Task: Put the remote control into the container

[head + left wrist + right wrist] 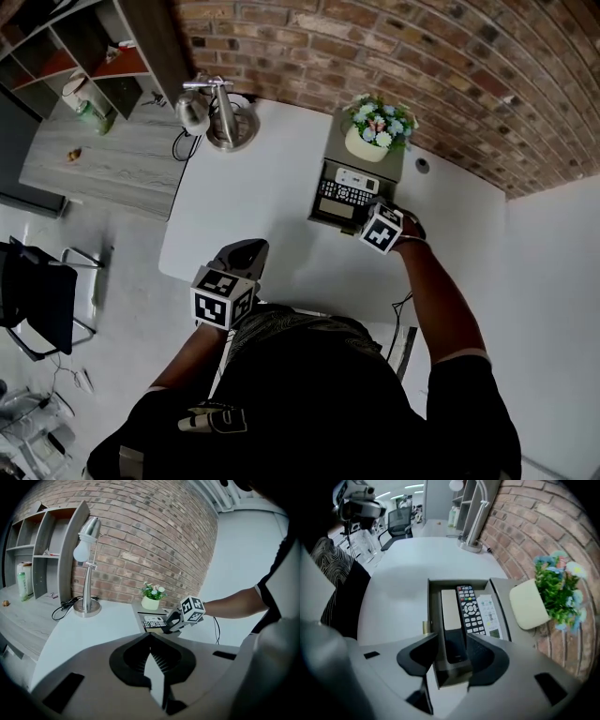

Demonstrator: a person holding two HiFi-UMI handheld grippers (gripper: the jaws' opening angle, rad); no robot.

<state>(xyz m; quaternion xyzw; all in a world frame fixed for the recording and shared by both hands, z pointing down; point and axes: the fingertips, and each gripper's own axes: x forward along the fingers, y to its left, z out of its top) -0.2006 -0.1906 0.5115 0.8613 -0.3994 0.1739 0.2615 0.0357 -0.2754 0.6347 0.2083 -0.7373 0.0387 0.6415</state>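
From the head view I see the white table [253, 202] with the grey container [317, 202] near its far edge, just in front of a flower pot [367, 142]. Three remotes lie side by side in the container. The right gripper [369, 214] hangs over the container's near end, pointing steeply down. The left gripper [249, 247] is close to my body at the near edge of the table, well apart from the container. A desk lamp [223, 112] stands at the far left of the table.

In the left gripper view its jaws are pressed together with nothing between them. Beyond them I can see the right gripper over the container, with the brick wall [154, 536] behind.

In the right gripper view the jaws stand apart and released. The beige-and-black remote [449, 613] lies flat in the container below them. Its dark end shows in the gap between the jaws, and I see the pads clear of it on both sides. Beside it lie a black remote [469, 612] with coloured buttons, then a white remote [490, 616]. The beige-and-black one is next to the container's left wall in this view.
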